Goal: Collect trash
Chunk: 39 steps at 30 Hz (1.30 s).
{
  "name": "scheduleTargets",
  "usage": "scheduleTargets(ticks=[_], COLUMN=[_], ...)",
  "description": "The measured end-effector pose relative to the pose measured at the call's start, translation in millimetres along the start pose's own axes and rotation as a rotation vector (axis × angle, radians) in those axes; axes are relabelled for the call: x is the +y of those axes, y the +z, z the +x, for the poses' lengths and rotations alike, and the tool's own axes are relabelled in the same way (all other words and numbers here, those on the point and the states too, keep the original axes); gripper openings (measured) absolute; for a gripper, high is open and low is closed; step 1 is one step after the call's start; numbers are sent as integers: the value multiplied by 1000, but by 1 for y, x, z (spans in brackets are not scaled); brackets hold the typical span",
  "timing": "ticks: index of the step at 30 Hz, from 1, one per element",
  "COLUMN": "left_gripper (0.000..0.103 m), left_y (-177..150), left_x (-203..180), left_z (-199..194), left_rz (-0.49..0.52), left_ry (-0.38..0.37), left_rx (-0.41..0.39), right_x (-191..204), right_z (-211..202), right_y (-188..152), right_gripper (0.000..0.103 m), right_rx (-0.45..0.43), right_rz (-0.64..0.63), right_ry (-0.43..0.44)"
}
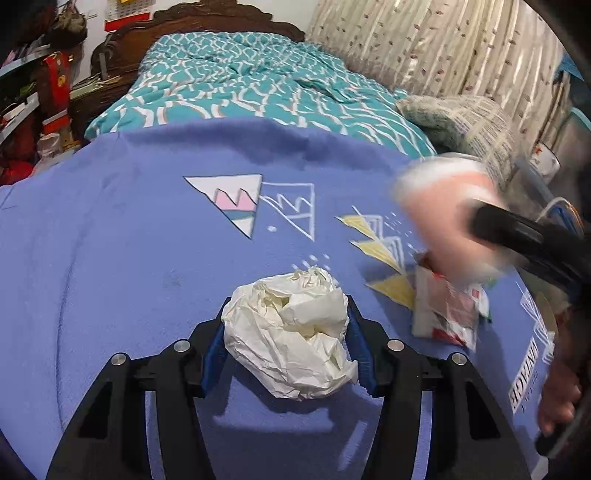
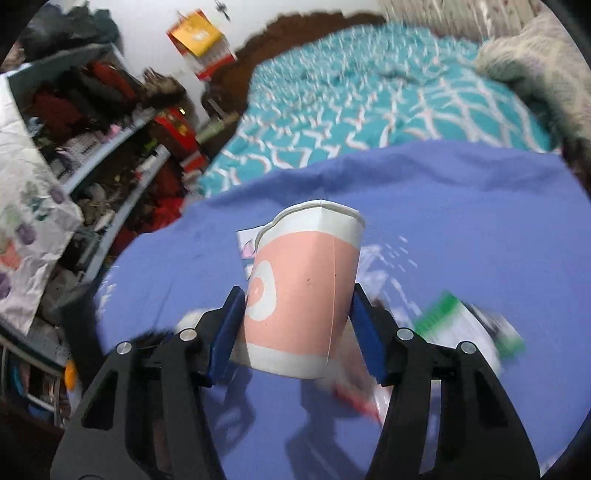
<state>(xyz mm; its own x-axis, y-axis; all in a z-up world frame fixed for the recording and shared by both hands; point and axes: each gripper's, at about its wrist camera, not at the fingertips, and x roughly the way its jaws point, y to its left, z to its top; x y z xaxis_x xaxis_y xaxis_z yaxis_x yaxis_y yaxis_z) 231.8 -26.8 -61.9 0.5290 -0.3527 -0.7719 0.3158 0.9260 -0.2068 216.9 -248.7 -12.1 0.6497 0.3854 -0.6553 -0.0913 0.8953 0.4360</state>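
A crumpled ball of white paper (image 1: 291, 332) sits between the blue pads of my left gripper (image 1: 286, 325), which is shut on it just above the purple blanket (image 1: 129, 258). My right gripper (image 2: 297, 299) is shut on a pink and white paper cup (image 2: 303, 291), held upright and slightly tilted over the blanket. From the left wrist view that cup (image 1: 436, 214) is a blur at the right. A red and white wrapper (image 1: 447, 314) lies flat on the blanket below it. A blurred green and white packet (image 2: 458, 325) lies to the right of the cup.
The purple blanket covers the near end of a bed with a teal patterned duvet (image 1: 240, 85) and a wooden headboard (image 1: 207, 18). Cluttered shelves (image 2: 92, 129) stand to the left. A curtain (image 1: 424, 44) and a folded grey blanket (image 1: 458, 118) are at the right. A person's hand (image 1: 557, 398) shows low right.
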Motion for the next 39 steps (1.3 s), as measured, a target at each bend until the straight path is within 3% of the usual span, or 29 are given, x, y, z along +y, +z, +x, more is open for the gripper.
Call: scheduleTargets(ticks=[4,7,11,14,17,20,27,39], left_gripper=[53,53,53,53,54,54,54,56], left_y=[-22,-48,-89,-113,-128,-133,-142,-144], left_x=[-43,-86,-141,-175,-208,-224,-234,-166], left_z=[-26,-38,-40,-36,-32,-32,-35,-58], left_rz=[104,171,239,300,386,399,437,309], left_ry=[-105,-214,-330,-358,-323,-330,-224,-39], left_rx=[-7,41,133,184,186,203,140,83], right_x=[-20,-48,-84,-104,-119,-124,-113,-70], right_z=[-84,-130,-161,-182,-193,-196,-190,-158], right_y=[-64,-120,-177,-209,-234,-249,-250,-242], right_gripper=[59,59,59,59,59,59,59,60], right_rx=[-86,-106,-122,-146,-159,-172,-197,-125], right_rz=[-14,37,155,244,303,338,327,233], right_ry=[-57,-117,-138,-119,-103,-72,-52,1])
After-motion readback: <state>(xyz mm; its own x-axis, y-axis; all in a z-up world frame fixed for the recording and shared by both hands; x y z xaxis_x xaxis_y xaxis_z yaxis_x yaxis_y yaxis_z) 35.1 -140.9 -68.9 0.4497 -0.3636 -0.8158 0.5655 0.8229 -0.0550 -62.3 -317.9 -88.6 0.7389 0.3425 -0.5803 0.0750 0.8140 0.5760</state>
